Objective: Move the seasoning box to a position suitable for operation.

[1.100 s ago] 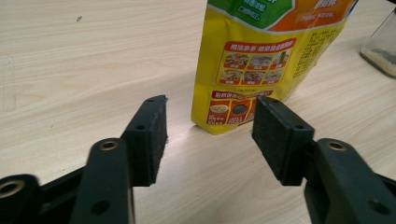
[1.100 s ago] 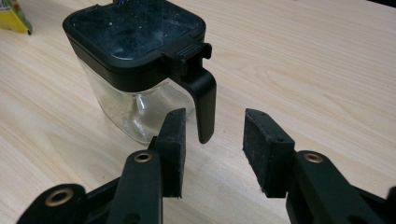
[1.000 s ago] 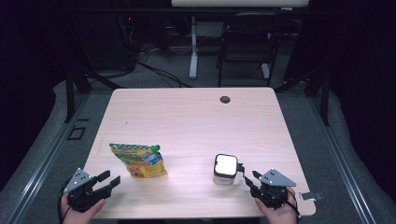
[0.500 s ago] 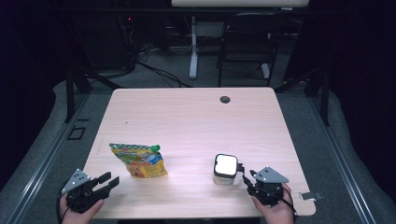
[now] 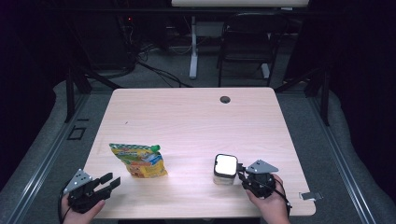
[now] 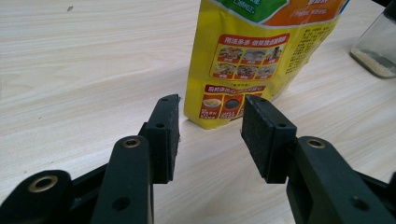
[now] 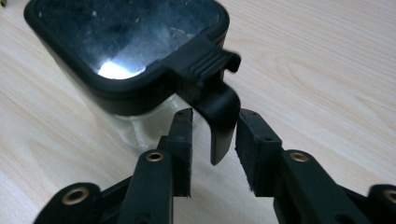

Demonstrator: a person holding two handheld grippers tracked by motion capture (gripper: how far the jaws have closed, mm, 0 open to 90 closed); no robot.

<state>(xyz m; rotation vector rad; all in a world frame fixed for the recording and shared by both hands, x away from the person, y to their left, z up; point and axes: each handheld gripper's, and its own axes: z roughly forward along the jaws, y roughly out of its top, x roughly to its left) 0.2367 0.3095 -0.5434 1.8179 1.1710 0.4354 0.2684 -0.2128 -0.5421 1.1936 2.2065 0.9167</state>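
Jar latch sits between the right claw pads, which have just been closing, not yet pressing; left claw gapes before the pouch.

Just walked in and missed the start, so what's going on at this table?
A person holds a gripper in each hand at a wooden table. The right gripper has been closing around the black latch of a clear jar, its pads not yet pressing. The left gripper, jaws narrowing too, points at the yellow pouch without touching it.
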